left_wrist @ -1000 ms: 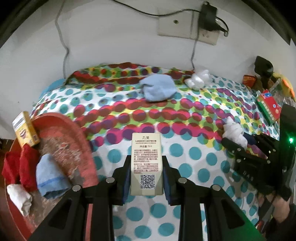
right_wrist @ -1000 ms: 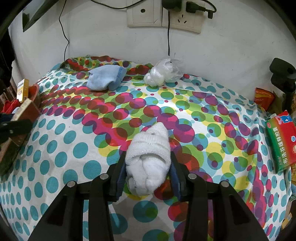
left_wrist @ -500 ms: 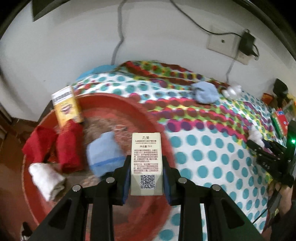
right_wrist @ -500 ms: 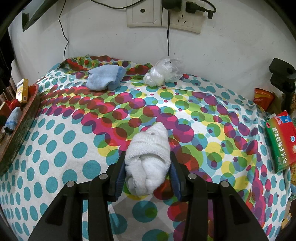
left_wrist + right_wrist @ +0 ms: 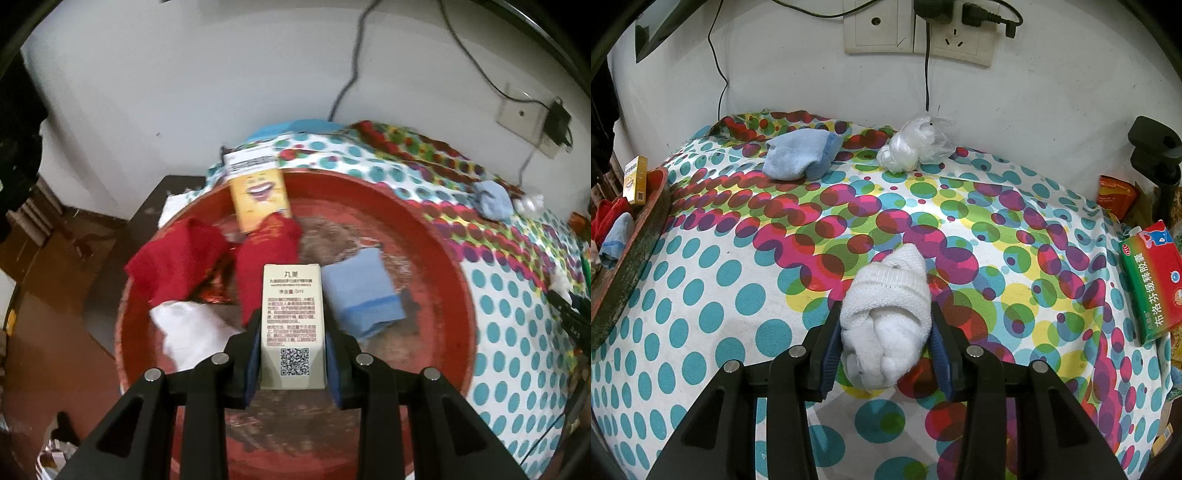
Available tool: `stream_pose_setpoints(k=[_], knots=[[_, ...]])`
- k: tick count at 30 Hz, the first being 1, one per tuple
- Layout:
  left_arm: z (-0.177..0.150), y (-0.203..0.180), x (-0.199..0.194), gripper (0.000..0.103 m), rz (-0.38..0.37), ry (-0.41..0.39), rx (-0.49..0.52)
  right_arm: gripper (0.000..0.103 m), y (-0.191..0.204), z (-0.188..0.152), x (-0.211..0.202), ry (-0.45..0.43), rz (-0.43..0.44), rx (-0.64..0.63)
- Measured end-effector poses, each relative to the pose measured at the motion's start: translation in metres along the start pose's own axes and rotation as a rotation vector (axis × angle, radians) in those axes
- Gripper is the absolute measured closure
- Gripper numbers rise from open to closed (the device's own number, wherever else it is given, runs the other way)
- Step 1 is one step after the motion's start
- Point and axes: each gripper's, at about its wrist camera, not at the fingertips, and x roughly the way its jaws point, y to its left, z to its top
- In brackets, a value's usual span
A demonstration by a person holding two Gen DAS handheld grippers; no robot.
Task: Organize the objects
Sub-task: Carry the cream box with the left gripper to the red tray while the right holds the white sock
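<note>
Your left gripper [image 5: 293, 354] is clamping 1 beige box [image 5: 293, 325] above the red basin [image 5: 439, 266], which is holding 2 red cloths, 1 blue cloth, 1 white cloth and 1 yellow box. Your right gripper [image 5: 885, 345] is squeezing 1 white sock roll [image 5: 886, 317] over the open dotted tablecloth [image 5: 701, 295].

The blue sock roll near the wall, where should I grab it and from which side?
Grip the blue sock roll across its plump middle, coming from above with the fingers on its front and back. It lies lengthwise along the wall, clear of the plastic bag.
</note>
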Motion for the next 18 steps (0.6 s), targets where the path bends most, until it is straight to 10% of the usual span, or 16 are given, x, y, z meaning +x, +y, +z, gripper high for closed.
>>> stream_pose_setpoints(k=[18], knots=[[-0.028,0.013,0.008,0.073,-0.017,0.029,0.031,0.062,0.0,0.0,0.0,0.0,-0.002,0.0]])
